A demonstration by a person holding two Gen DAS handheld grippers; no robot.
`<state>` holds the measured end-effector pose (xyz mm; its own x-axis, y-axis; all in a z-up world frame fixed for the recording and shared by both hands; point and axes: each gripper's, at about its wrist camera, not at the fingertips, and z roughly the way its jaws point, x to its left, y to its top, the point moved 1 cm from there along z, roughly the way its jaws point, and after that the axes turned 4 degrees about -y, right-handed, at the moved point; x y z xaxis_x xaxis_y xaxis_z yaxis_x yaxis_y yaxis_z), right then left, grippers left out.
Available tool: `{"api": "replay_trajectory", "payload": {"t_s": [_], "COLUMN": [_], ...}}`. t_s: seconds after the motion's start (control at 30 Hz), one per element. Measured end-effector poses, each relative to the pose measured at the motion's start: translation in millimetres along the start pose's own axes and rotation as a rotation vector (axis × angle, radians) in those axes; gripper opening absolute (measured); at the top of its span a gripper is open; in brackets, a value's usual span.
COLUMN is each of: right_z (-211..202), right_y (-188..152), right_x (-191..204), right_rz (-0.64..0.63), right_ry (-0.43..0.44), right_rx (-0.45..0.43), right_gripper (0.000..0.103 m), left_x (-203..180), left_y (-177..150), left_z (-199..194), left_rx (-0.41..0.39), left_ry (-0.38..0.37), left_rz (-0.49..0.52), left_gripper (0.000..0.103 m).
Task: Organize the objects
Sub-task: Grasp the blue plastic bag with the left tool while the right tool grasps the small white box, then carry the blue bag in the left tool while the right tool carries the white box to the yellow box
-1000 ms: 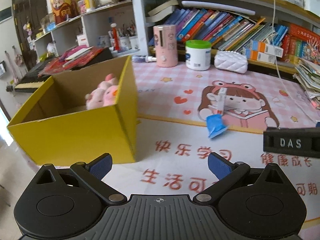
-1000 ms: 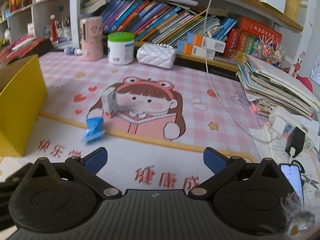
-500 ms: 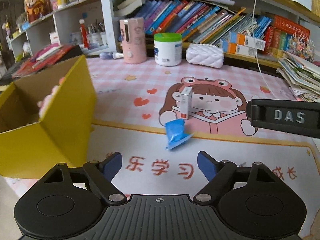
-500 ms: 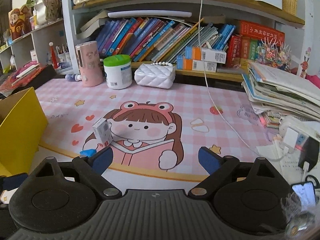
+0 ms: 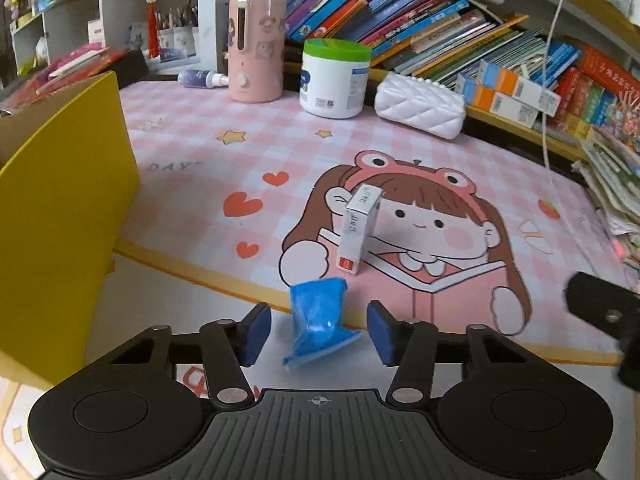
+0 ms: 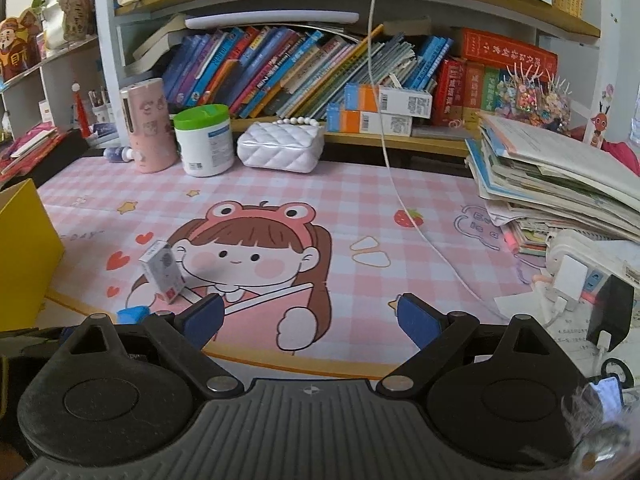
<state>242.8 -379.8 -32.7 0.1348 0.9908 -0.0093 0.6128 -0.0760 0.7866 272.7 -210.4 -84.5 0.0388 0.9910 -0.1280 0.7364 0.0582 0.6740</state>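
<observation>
The blue packet (image 5: 318, 322) lies crumpled on the desk mat (image 5: 400, 152), right at the yellow border where the pink checks give way to white, and the left gripper (image 5: 318, 334) has it framed: its two blue pads sit either side of the packet with a gap on each, spread wide and gripping nothing. Just beyond the packet a small white carton (image 5: 358, 232) stands tilted on the cartoon girl's picture, apart from it. To the left, close by, rises the wall of the yellow box (image 5: 68, 216), which looks to be where the loose things are headed. So the step in hand seems to be picking up the packet; the next move would call for easing forward a touch, then closing gently, as a soft bag like that may squash or slip. The right gripper (image 6: 310, 318) hangs over the mat on the far side, fingers wide and empty.
</observation>
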Motion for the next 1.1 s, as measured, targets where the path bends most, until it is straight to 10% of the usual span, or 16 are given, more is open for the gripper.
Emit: {"api": "replay_trajectory", "payload": {"t_s": [0.57, 1.1], "right_z": [42, 102], "right_y": [10, 6], "right_x": [61, 116], "right_rz": [-0.178, -0.387], "right_ry": [0.247, 0.348], "right_rx": [-0.002, 0.038], "right_gripper": [0.092, 0.019], "left_x": [24, 52], "left_y": [-26, -38], "left_z": [-37, -75], "left_rx": [0.059, 0.039], "left_ry": [-0.001, 0.032], "left_rz": [0.081, 0.028], "left_gripper": [0.030, 0.030]}}
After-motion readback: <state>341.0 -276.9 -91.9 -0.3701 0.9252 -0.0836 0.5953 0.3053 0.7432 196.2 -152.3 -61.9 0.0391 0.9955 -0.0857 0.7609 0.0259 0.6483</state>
